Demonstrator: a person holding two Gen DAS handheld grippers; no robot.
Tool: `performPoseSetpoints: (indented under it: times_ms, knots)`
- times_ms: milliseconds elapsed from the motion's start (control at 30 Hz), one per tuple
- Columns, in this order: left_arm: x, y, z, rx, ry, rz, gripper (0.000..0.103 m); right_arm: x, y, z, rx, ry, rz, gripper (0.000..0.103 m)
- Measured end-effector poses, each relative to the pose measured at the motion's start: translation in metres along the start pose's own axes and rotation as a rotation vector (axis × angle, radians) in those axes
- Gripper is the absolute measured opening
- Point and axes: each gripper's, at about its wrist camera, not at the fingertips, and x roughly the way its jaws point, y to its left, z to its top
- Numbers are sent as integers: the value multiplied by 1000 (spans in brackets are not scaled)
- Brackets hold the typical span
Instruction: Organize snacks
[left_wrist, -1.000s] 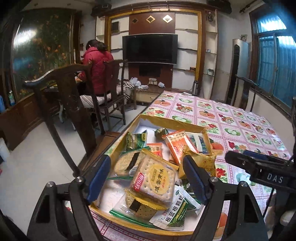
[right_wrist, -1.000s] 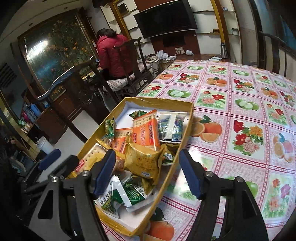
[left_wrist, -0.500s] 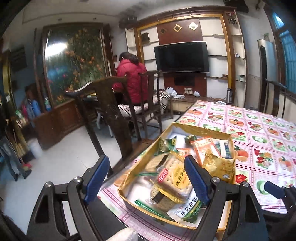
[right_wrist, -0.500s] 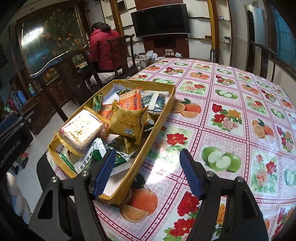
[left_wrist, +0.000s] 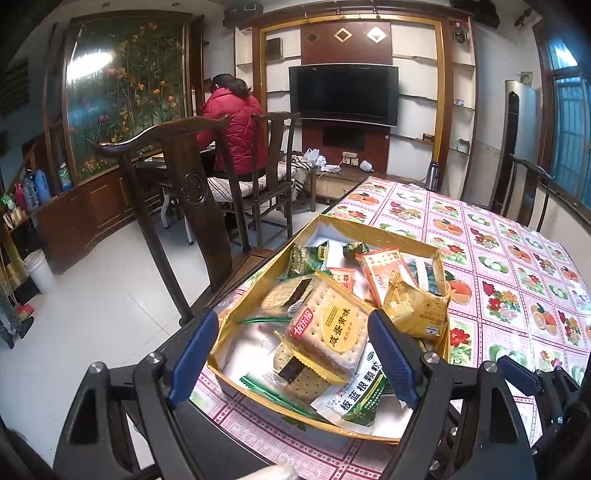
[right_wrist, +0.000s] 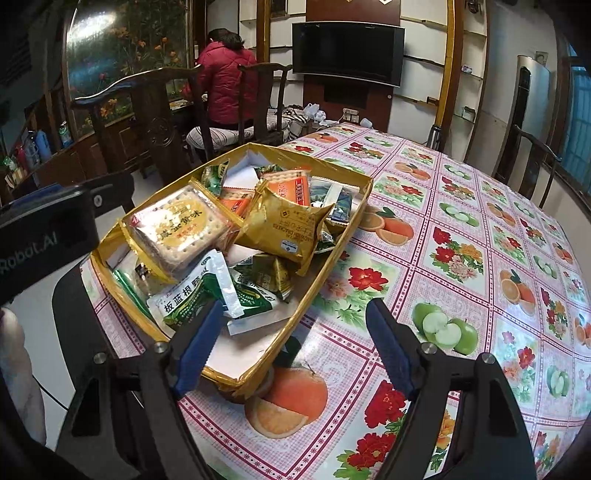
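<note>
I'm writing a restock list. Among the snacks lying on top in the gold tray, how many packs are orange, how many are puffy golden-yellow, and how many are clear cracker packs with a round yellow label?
Orange packs: 2
Puffy golden-yellow pack: 1
Clear cracker pack with round yellow label: 1
Total: 4

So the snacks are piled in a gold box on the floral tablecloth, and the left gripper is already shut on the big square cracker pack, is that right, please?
Not quite: the left gripper is open, its fingers hanging clear of the cracker pack, as the left wrist view shows. The snacks do lie in the gold box on the floral tablecloth.
</note>
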Motion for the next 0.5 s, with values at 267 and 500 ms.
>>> performPoseSetpoints:
  times_ms: [267, 500]
  knots:
    - [3, 13, -2, -51, -10, 21, 83, 4, 14, -1, -27, 10, 13, 80]
    - [-1, 4, 2, -37, 9, -12, 83, 4, 11, 0, -5, 10, 18, 80]
